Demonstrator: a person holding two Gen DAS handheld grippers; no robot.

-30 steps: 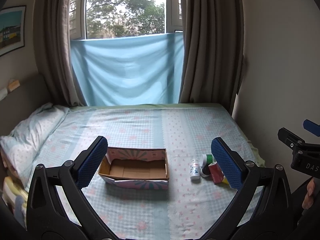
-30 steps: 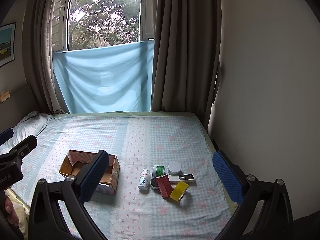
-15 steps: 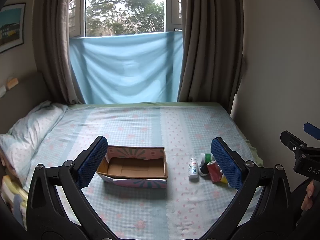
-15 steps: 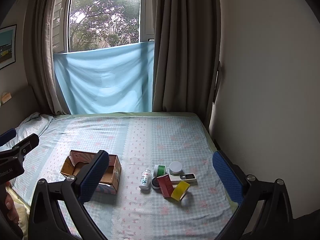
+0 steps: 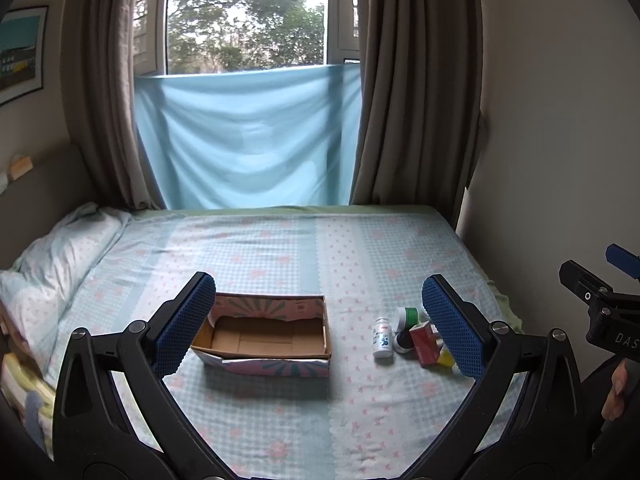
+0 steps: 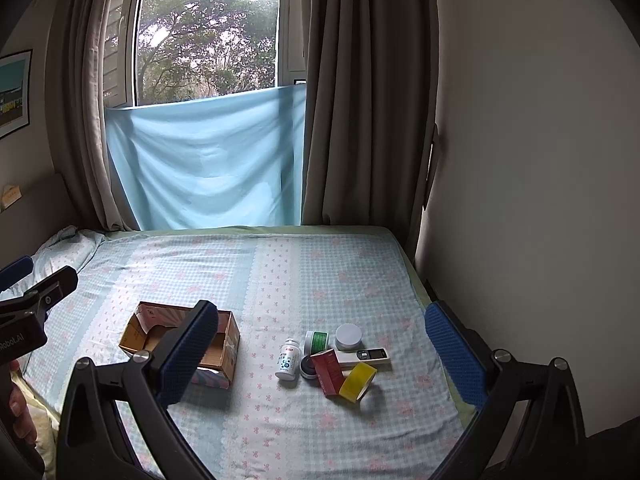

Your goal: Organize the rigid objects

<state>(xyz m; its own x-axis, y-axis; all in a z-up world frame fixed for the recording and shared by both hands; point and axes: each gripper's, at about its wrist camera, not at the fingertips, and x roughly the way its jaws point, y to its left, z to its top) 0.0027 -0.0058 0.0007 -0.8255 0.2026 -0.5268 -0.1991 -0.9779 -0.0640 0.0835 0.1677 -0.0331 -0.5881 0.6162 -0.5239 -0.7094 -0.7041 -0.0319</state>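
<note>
While tongs (image 6: 322, 354) gape, patterned bed (image 6: 280, 272), curtained window (image 6: 208, 40), box (image 5: 264, 334).

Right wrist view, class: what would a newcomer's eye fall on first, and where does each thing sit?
First, the small cluster of objects on the bed: a white bottle, red box and yellow tape roll, packed close right of centre. To their left lies an open cardboard box, nothing visible inside. The right gripper frames the scene, jaws wide open, holding nothing.
</note>
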